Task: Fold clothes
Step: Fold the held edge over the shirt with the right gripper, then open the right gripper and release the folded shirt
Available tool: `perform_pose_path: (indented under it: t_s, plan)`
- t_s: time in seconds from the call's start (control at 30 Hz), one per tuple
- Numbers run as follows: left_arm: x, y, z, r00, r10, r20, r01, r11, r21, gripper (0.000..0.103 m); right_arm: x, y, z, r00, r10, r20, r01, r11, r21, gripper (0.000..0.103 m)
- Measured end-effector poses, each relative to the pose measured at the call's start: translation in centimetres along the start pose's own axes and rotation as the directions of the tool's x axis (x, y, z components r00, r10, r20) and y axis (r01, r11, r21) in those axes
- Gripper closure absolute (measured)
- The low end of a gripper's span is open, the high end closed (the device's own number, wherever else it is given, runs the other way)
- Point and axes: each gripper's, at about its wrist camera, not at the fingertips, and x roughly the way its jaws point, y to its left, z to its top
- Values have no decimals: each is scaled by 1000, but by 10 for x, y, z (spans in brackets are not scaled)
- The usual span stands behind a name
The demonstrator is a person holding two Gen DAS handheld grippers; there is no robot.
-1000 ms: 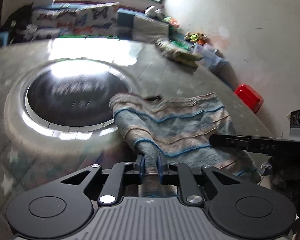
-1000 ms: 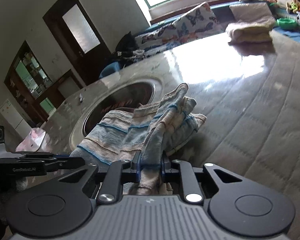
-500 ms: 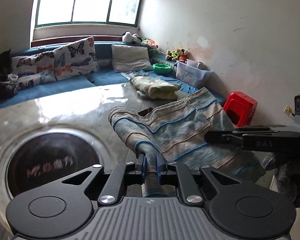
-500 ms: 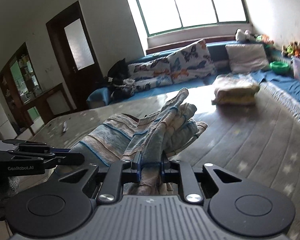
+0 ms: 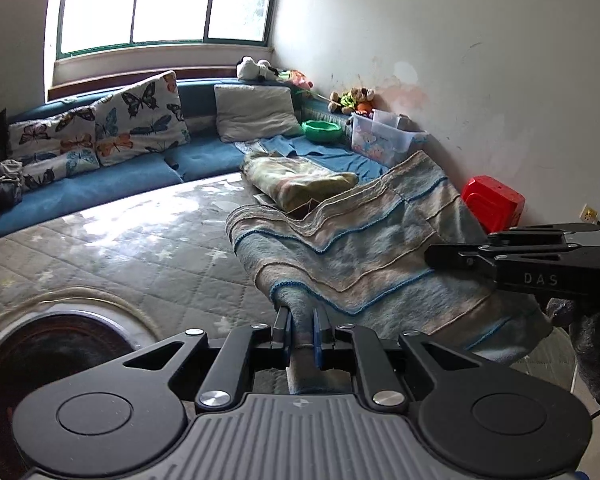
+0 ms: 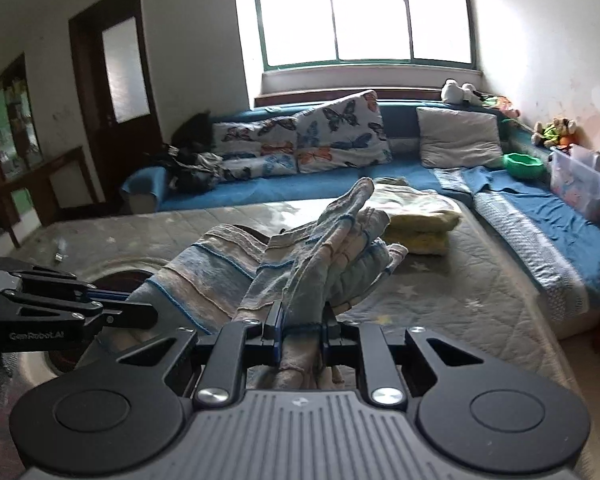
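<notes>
Two grippers, the left gripper (image 5: 301,330) and right gripper (image 6: 301,322), each pinch a bunched edge of one striped blue-and-beige garment (image 5: 364,256), holding it stretched between them above a quilted grey table (image 5: 140,248).

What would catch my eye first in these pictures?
A blue-and-beige striped garment hangs stretched in the foreground, pinched at each end by the left gripper and the right gripper. Behind it lie a padded table and a bright window over a blue sofa.
</notes>
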Motion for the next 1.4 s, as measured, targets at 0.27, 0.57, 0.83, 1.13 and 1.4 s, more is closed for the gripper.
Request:
perform_pose_path:
  t_s: [0.27, 0.57, 0.83, 1.13, 1.4]
  plan:
    - [42, -12, -10, 997, -20, -68, 20, 1000, 7, 91, 26, -26, -8, 991, -99, -87, 97, 995, -25, 86]
    - [44, 1, -33, 992, 27, -119, -26, 1000, 13, 73, 33, -43, -37, 969, -204, -139, 206, 979, -2, 81]
    - [17, -7, -52, 994, -24, -103, 30, 998, 58, 58, 7, -21, -63, 988, -101, -120, 106, 994, 37, 68]
    - [19, -7, -79, 985, -9, -170, 19, 998, 63, 58, -3, -26, -88, 991, -68, -113, 87, 982, 170, 65]
    - [3, 1, -86, 985, 29, -169, -20, 999, 50, 41, -17, 2, -95, 993, -97, -68, 105, 986, 128, 37]
